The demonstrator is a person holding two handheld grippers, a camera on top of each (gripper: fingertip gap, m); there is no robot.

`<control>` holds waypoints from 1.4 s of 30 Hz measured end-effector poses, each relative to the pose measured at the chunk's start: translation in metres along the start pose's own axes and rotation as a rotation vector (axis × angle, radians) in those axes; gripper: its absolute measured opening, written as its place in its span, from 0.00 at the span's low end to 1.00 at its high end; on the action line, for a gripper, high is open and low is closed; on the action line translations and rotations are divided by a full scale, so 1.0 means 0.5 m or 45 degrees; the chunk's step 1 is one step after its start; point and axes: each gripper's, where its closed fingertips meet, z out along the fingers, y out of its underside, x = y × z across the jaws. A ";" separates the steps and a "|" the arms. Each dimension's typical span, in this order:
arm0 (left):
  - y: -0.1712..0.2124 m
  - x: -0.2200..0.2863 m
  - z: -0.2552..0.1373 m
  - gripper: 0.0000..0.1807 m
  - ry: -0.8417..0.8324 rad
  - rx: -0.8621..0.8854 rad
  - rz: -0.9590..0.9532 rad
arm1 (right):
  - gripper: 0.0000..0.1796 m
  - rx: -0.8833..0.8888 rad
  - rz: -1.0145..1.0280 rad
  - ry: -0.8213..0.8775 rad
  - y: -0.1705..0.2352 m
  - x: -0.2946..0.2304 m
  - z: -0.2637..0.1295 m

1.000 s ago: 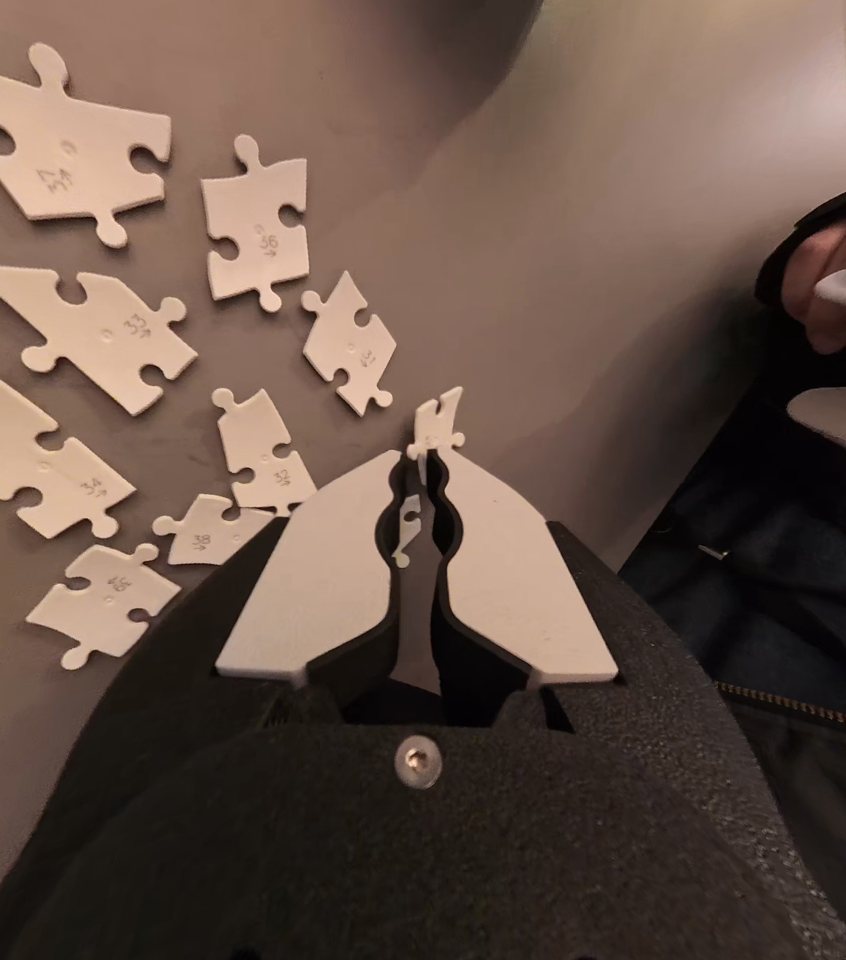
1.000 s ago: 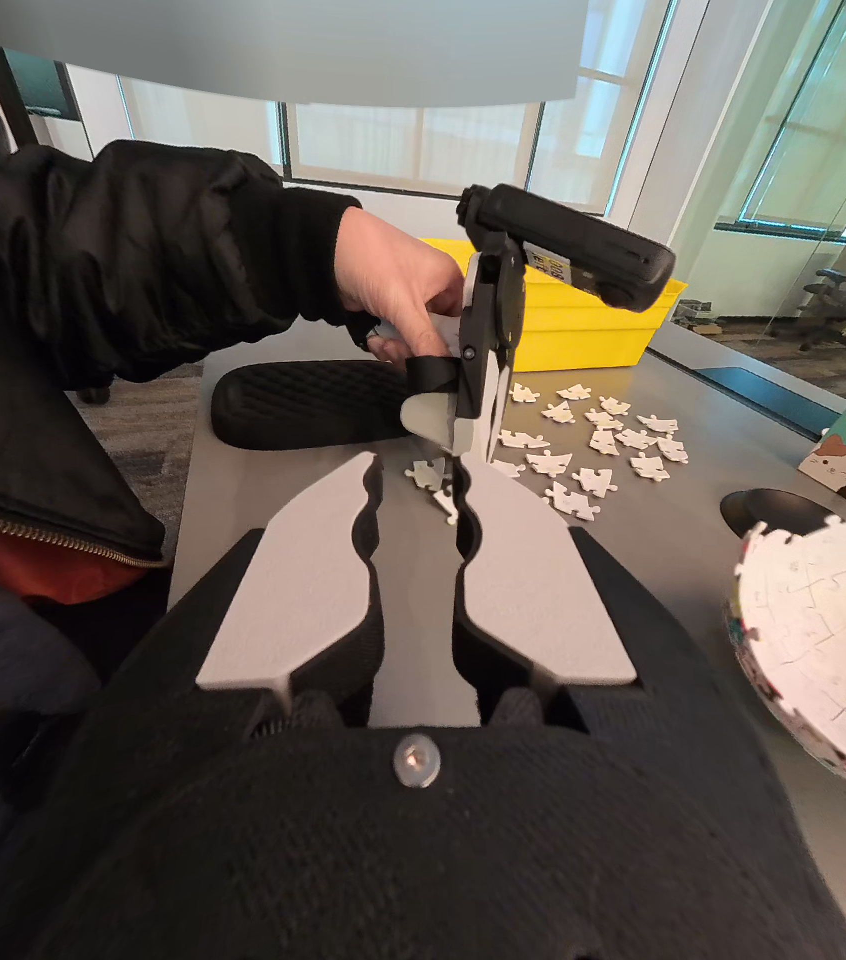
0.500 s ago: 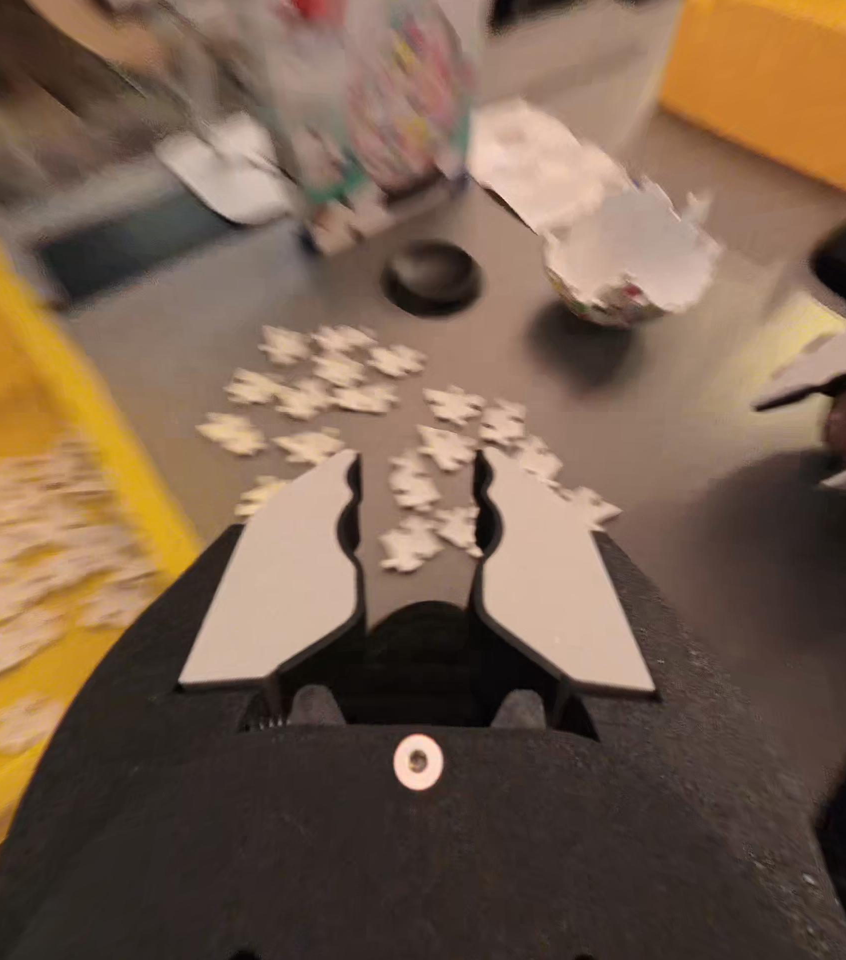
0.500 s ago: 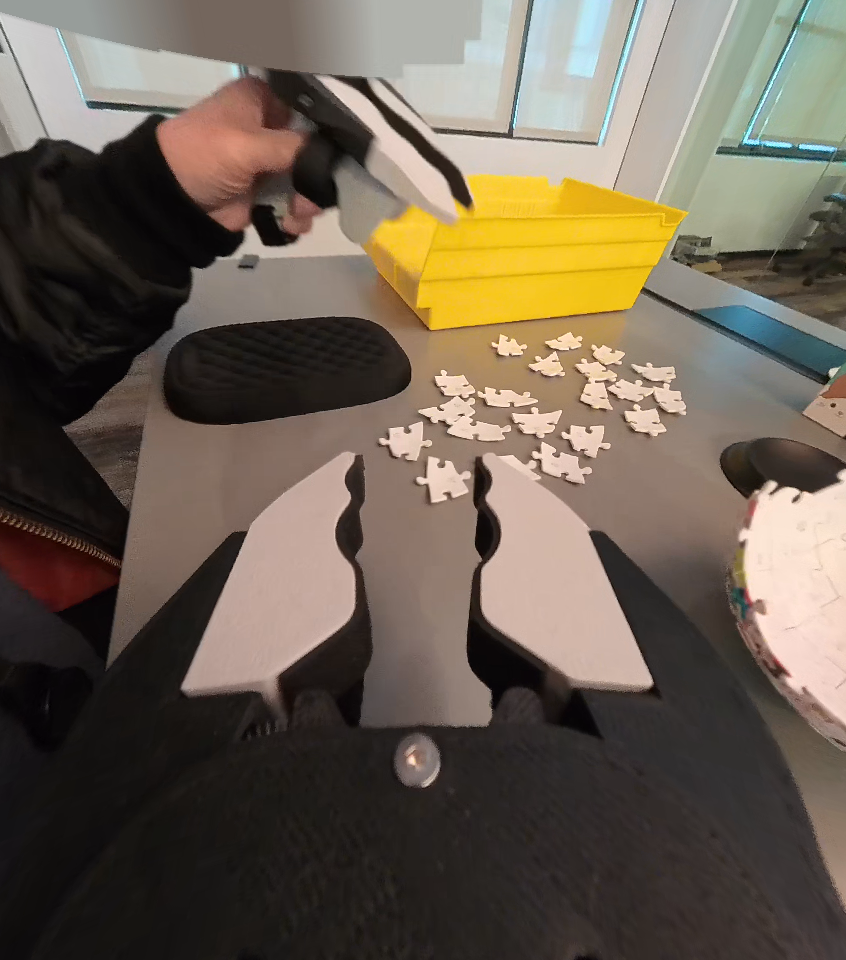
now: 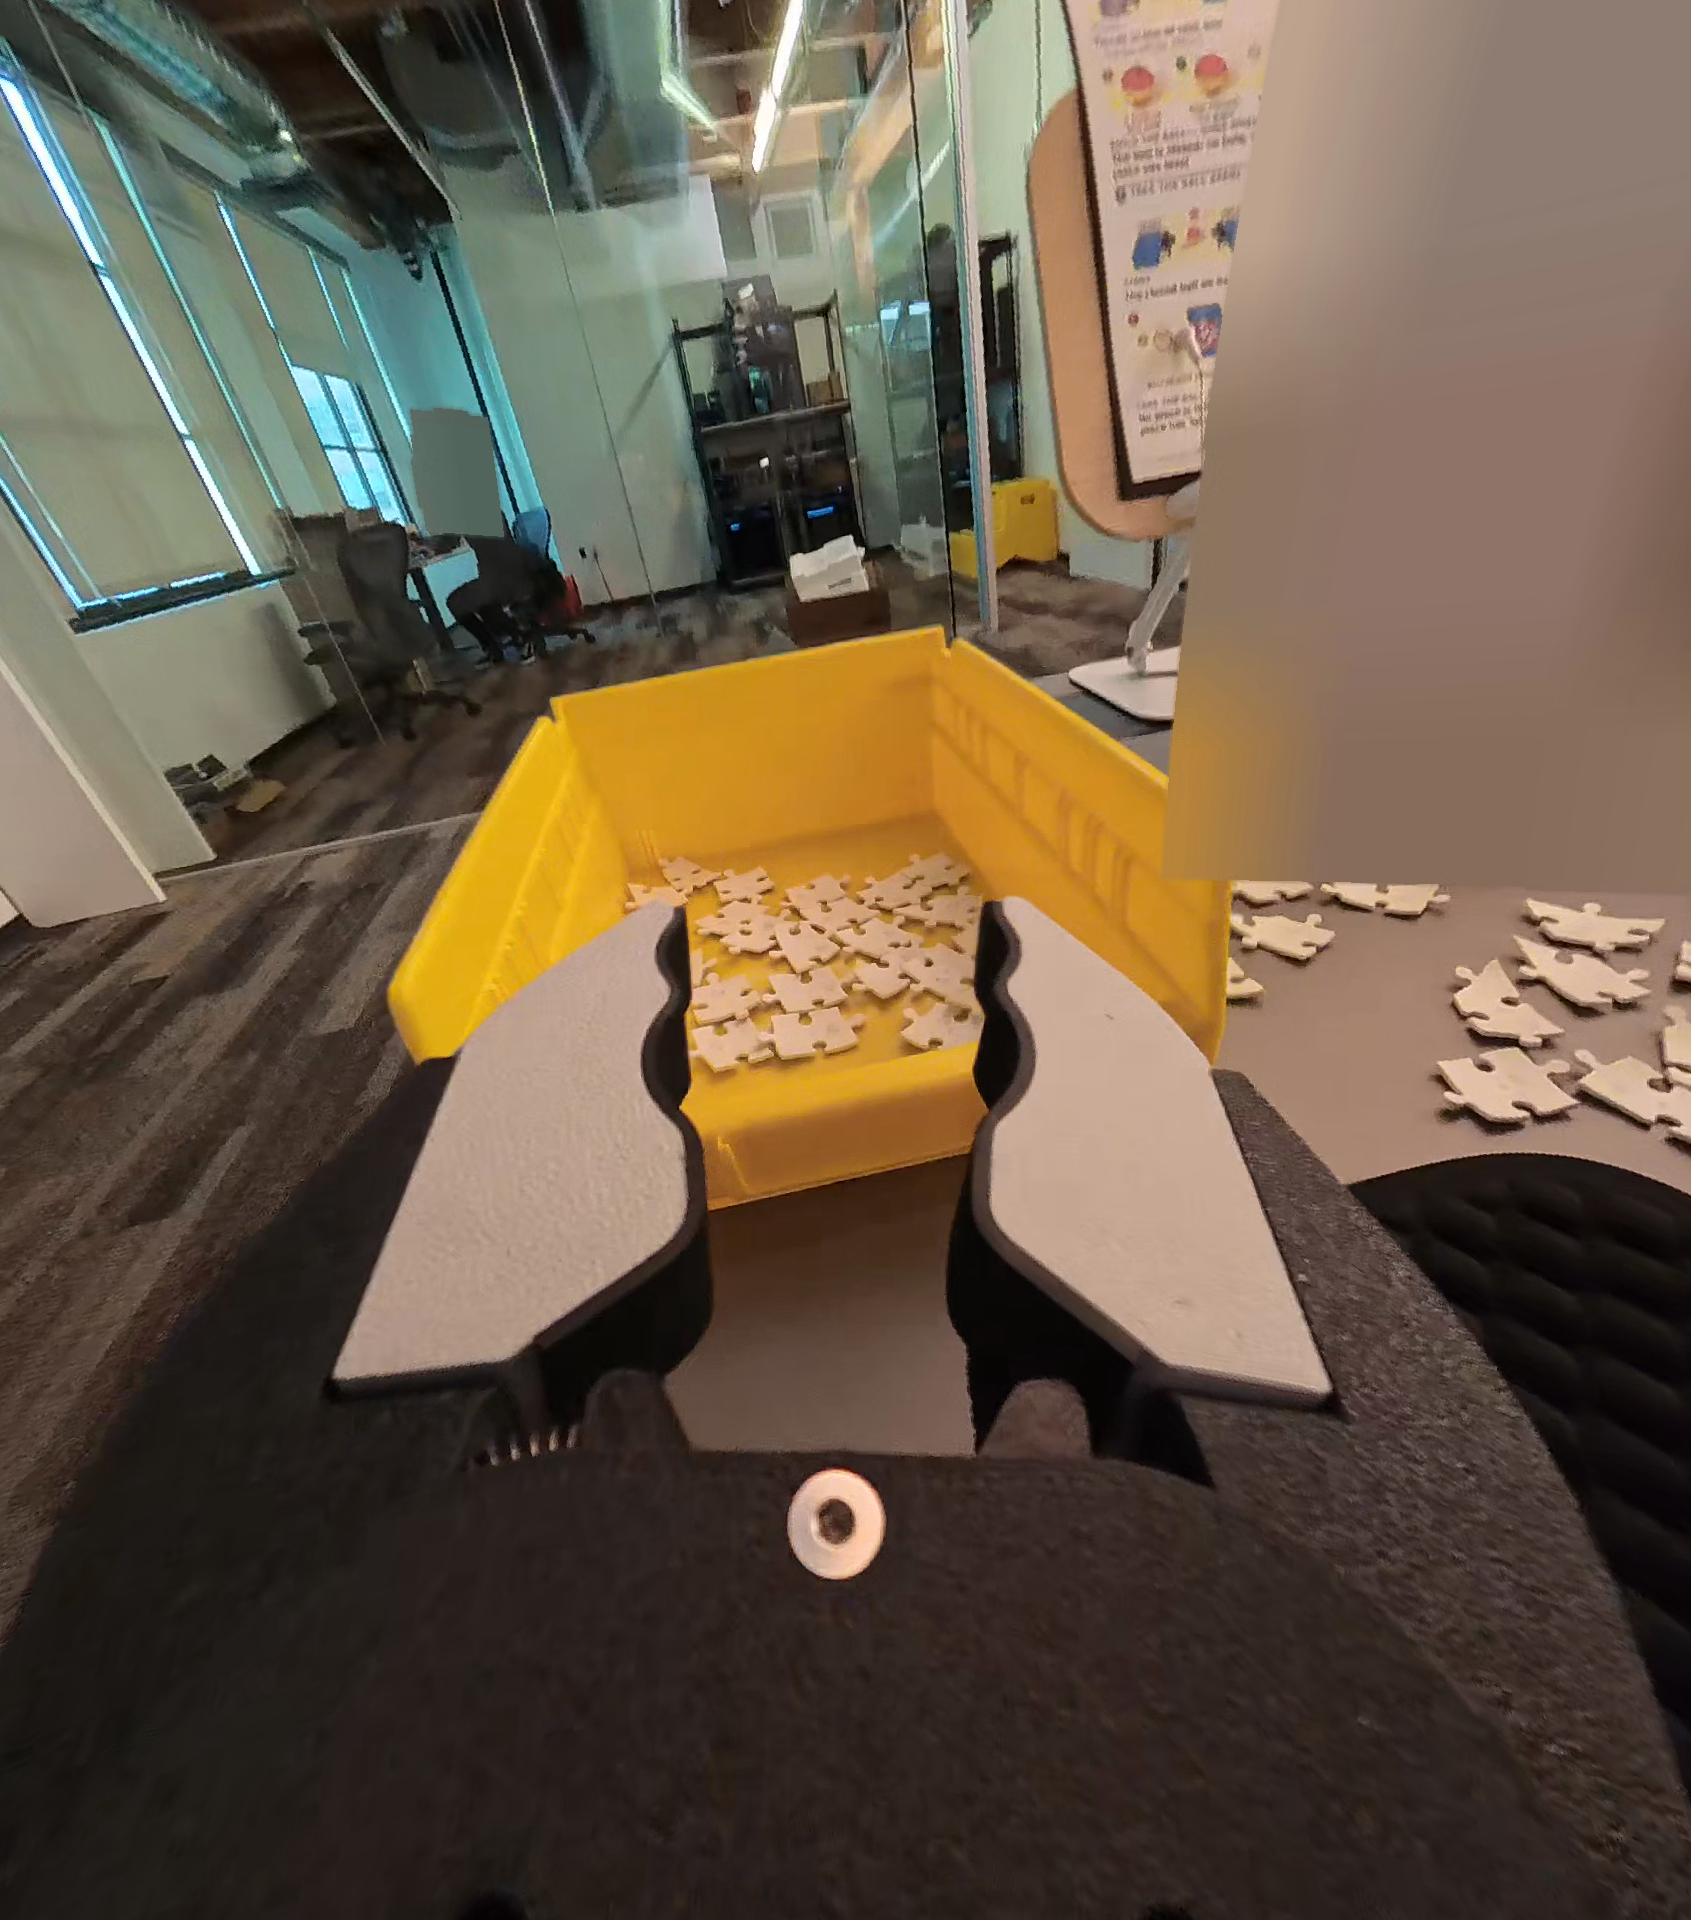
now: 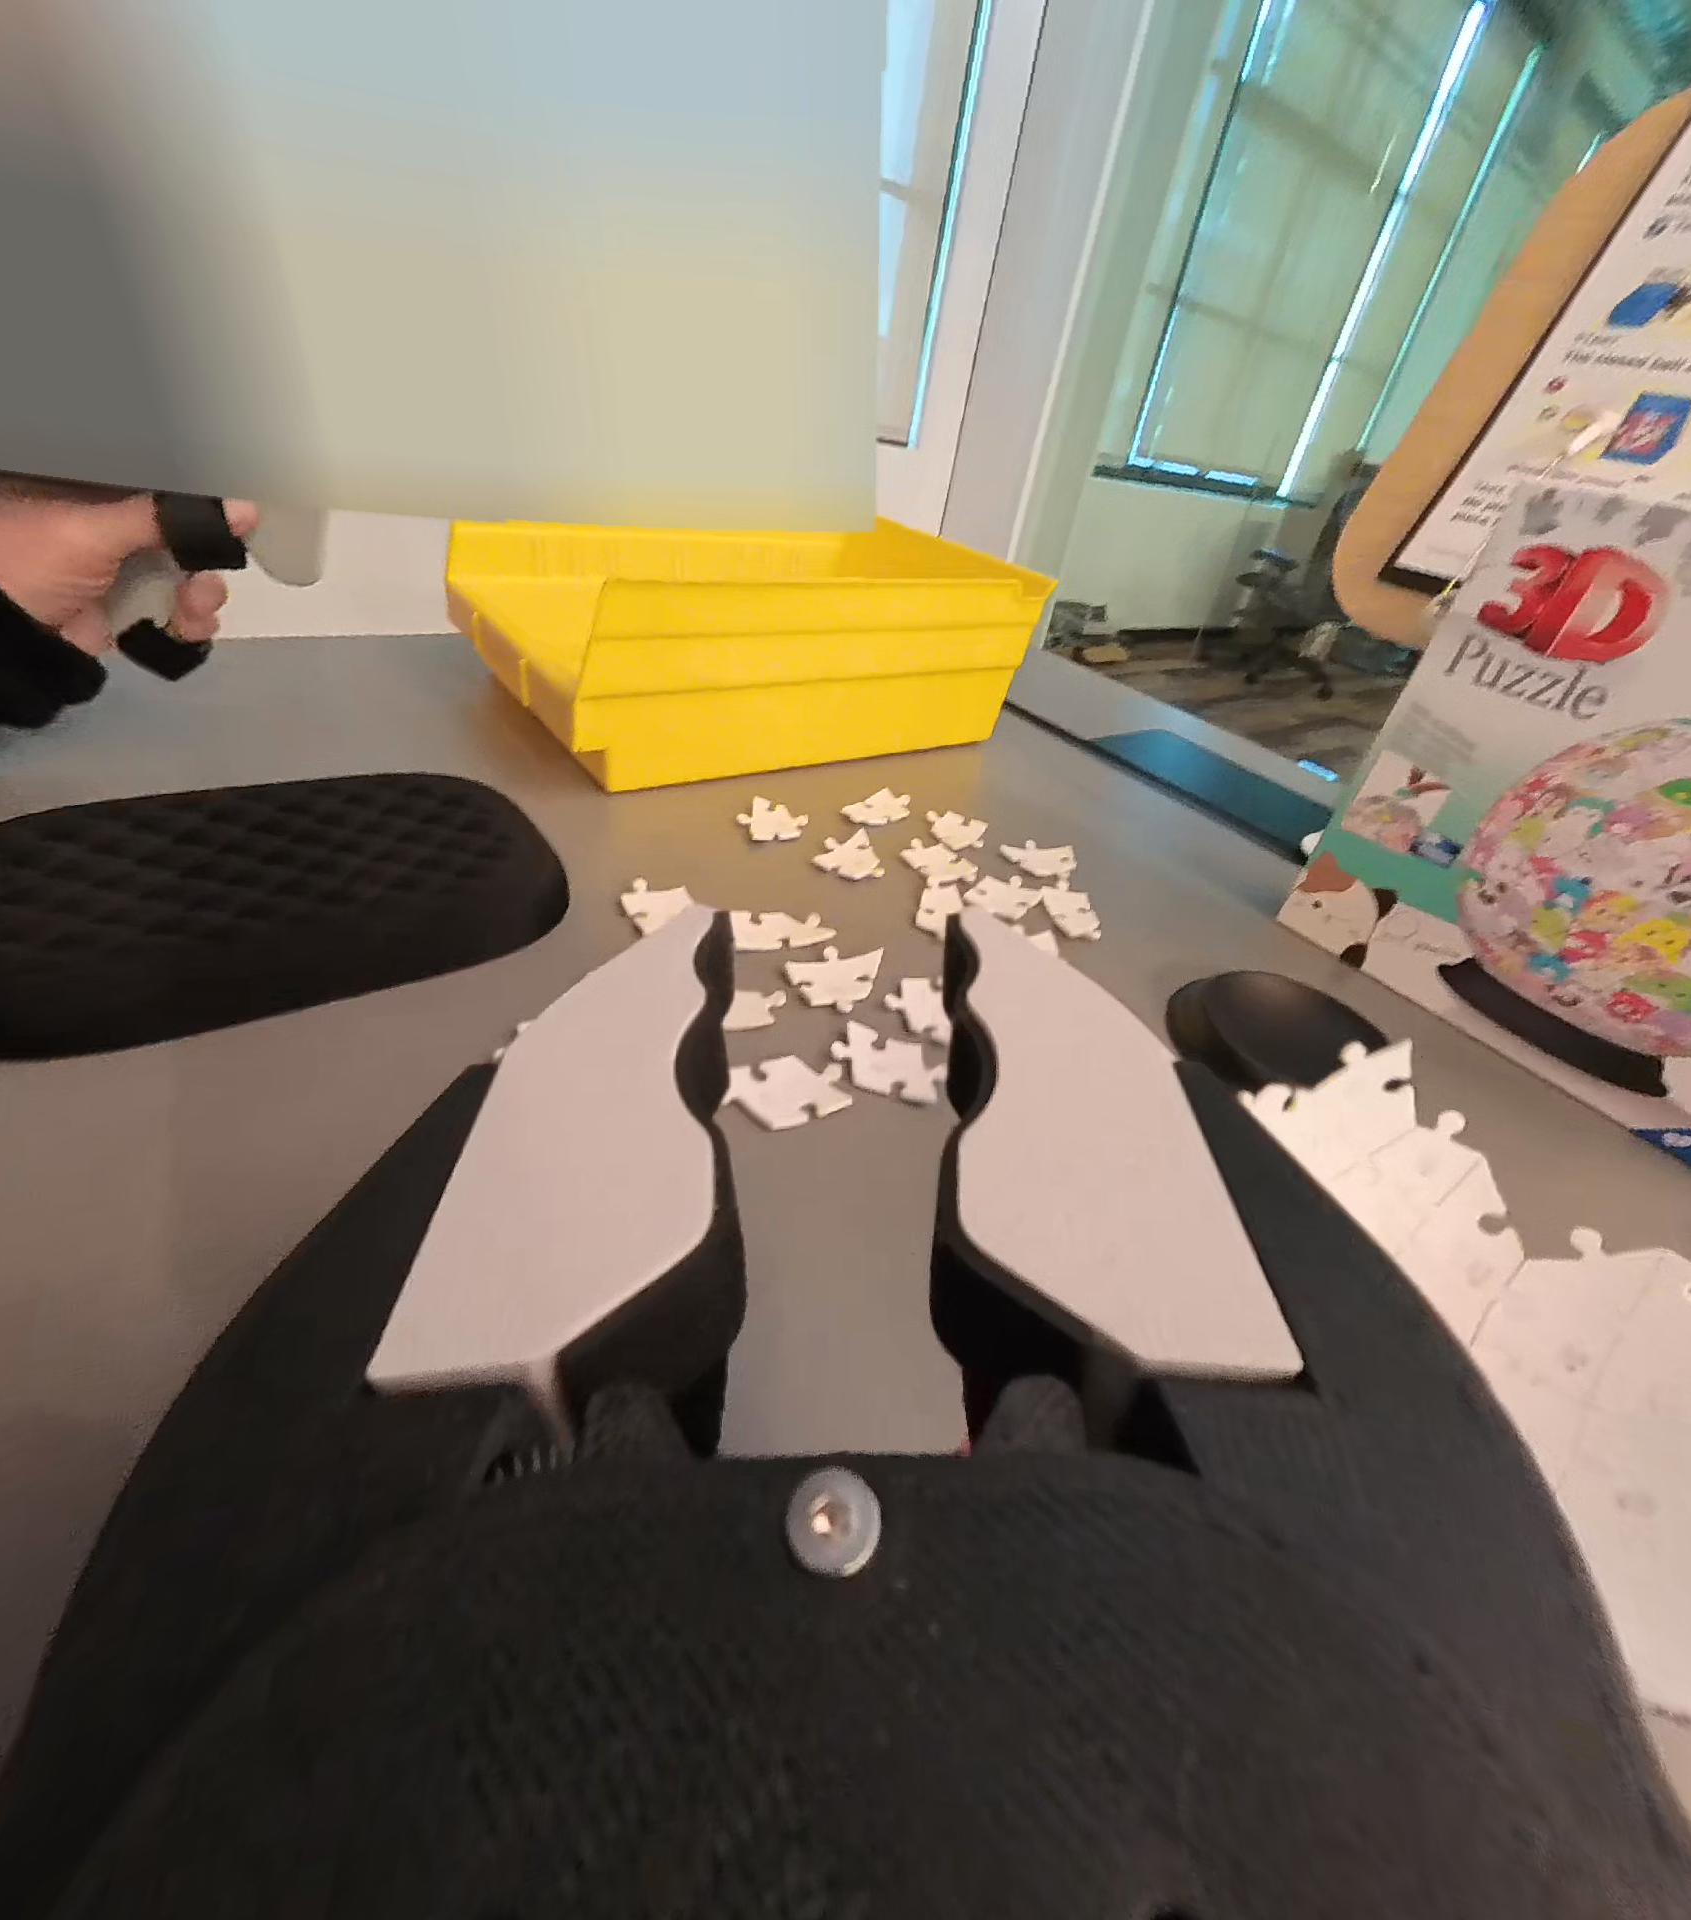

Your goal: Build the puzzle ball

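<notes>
My left gripper (image 5: 830, 925) is open and empty, raised and pointing at a yellow bin (image 5: 820, 1122) that holds several white puzzle pieces (image 5: 810, 961). More loose pieces (image 5: 1589, 1018) lie on the grey table to its right. My right gripper (image 6: 830, 925) is open and empty, low over the table, just short of the scattered white pieces (image 6: 841, 977). The half-built puzzle ball (image 6: 1547, 1382), a white bowl-shaped shell seen from inside, sits close at the right of the right gripper. In the right wrist view only the hand (image 6: 93, 582) on the left gripper shows at far left.
A black padded wrist rest (image 6: 197, 904) lies left of the pieces and also shows in the left wrist view (image 5: 1599, 1351). The puzzle box (image 6: 1599, 727) stands at the right. A black ball stand (image 6: 1267, 1023) sits before it. The yellow bin (image 6: 747, 665) is at the back.
My left gripper let go of the small piece it pinched, opened, lifted and swung from the pieces to face the yellow bin. My right gripper moved closer to the scattered pieces.
</notes>
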 end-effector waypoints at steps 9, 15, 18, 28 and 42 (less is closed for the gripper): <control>0.051 -0.020 -0.003 0.25 0.089 -0.048 -0.267 | 0.17 0.167 0.054 0.029 -0.037 0.004 0.052; 0.063 -0.001 0.003 0.23 0.142 -0.098 -0.232 | 0.19 0.106 -0.075 0.055 -0.022 0.003 0.066; 0.072 0.000 0.003 0.23 0.153 -0.122 -0.254 | 0.19 0.089 -0.107 0.012 -0.015 -0.012 0.071; 0.073 -0.001 -0.001 0.22 0.147 -0.126 -0.253 | 0.13 0.045 0.046 -0.121 0.011 -0.019 0.081; 0.027 -0.018 -0.006 0.20 0.110 0.046 -0.196 | 0.13 0.110 0.225 -0.309 -0.036 -0.088 0.070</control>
